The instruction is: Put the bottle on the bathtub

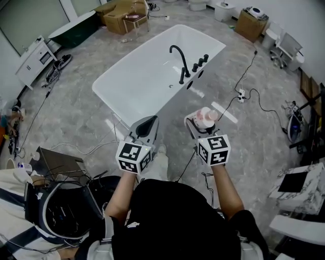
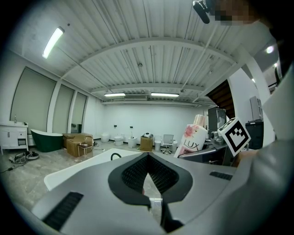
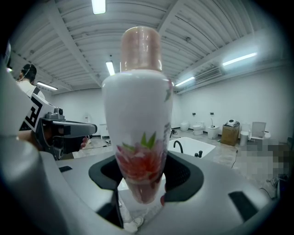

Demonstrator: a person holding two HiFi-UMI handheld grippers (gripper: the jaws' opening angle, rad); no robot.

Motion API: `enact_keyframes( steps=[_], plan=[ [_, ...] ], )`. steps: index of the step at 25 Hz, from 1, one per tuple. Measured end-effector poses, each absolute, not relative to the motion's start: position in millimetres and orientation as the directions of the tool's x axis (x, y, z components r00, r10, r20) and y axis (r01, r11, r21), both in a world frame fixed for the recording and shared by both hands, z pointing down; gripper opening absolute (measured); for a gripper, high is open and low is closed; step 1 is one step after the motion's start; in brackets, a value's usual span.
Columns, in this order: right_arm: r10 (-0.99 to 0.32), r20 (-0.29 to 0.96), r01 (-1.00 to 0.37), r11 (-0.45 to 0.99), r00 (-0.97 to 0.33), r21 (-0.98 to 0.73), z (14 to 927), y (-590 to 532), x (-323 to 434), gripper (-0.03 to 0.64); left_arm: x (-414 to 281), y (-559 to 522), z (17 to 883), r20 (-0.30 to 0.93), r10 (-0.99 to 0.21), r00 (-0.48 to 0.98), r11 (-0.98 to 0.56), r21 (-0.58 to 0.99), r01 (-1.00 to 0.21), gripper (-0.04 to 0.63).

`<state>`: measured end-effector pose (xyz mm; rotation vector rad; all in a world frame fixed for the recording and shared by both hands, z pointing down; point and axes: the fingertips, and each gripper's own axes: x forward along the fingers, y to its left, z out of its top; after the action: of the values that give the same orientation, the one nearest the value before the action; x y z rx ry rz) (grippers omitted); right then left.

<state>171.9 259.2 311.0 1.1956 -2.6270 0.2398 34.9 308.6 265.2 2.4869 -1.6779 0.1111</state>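
Note:
A white bathtub (image 1: pixel 147 81) with a black faucet (image 1: pixel 179 62) on its right rim stands on the grey floor ahead. My right gripper (image 1: pixel 202 123) is shut on a white bottle (image 1: pixel 205 117) with a pink cap and a flower print, held upright short of the tub's near right corner. In the right gripper view the bottle (image 3: pixel 140 119) fills the middle between the pads of my right gripper (image 3: pixel 140 186), and the tub (image 3: pixel 195 147) lies beyond. My left gripper (image 1: pixel 145 127) is shut and holds nothing, near the tub's front edge. The left gripper view shows the bottle (image 2: pixel 192 137) at the right.
Cardboard boxes (image 1: pixel 119 15) and a dark green tub (image 1: pixel 76 28) sit at the back left, a white cabinet (image 1: pixel 35 58) at the left. A power strip with cables (image 1: pixel 241 94) lies right of the tub. A black cart (image 1: pixel 61 203) stands at my near left.

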Motion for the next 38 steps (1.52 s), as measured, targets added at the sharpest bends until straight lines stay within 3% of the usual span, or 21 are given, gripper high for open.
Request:
enact_keyframes(
  steps=[21,38],
  plan=[
    [-0.692,0.319,-0.744,0.664,-0.648,-0.072,325.9,101.1,127.2,0.249,4.7,136.3,271.9,0.145,-0.906,0.397,-0.387,0.092,-0.917,0.012],
    [-0.682,0.388,-0.757,0.649,-0.620,-0.069,334.4,-58.6,44.4,0.249,-82.9,-29.0,282.1,0.181,-0.889,0.421,-0.395,0.163,-0.904,0.012]
  ],
)
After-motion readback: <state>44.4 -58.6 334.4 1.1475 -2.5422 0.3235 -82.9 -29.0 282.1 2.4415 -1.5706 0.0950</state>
